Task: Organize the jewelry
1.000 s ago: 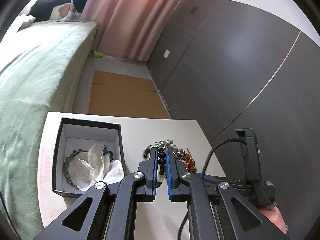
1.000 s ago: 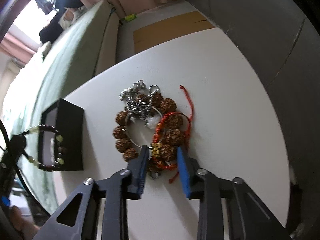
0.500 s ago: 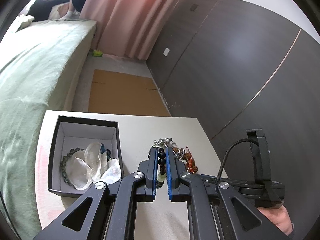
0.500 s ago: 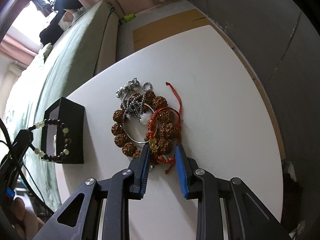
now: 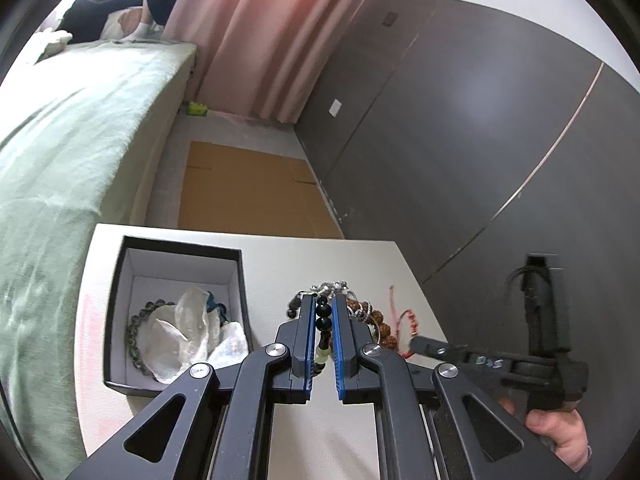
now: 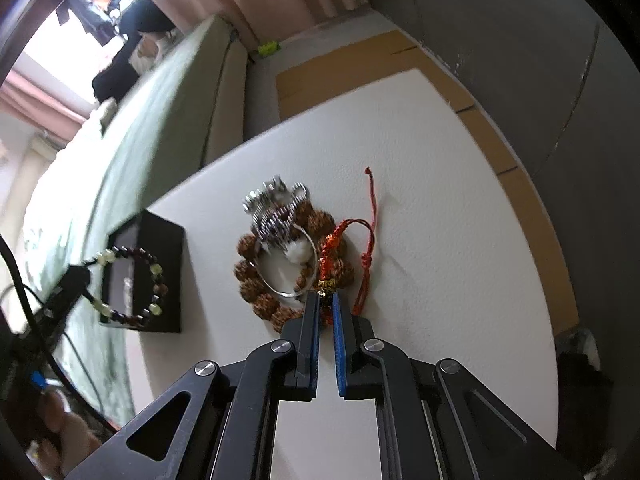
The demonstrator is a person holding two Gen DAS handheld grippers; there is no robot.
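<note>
My left gripper [image 5: 323, 300] is shut on a bracelet of dark and pale green beads [image 5: 323, 322], held above the white table [image 5: 280, 264] beside the open black box [image 5: 180, 242]. The same bead bracelet [image 6: 128, 280] hangs in the air in the right wrist view. My right gripper [image 6: 326, 298] has its jaws closing tight on the red woven bracelet [image 6: 330, 250] near its gold charm. That bracelet lies over a pile with a brown seed-bead bracelet [image 6: 248, 280], a silver chain [image 6: 272, 220] and a thin silver bangle [image 6: 280, 290]. The right gripper [image 5: 416, 344] shows at the pile's right edge.
The black box [image 6: 160, 240] holds clear plastic bags [image 5: 188, 332] and a dark green bead bracelet [image 5: 136, 332]. A green-covered bed [image 5: 60, 140] runs along the table's left, a dark panelled wall [image 5: 440, 120] along its right. Brown cardboard [image 5: 248, 196] lies on the floor beyond.
The right gripper's jaws have closed from a wide gap onto the red bracelet, whose cord now trails out to the right of the pile. The left gripper and its bead bracelet have not moved.
</note>
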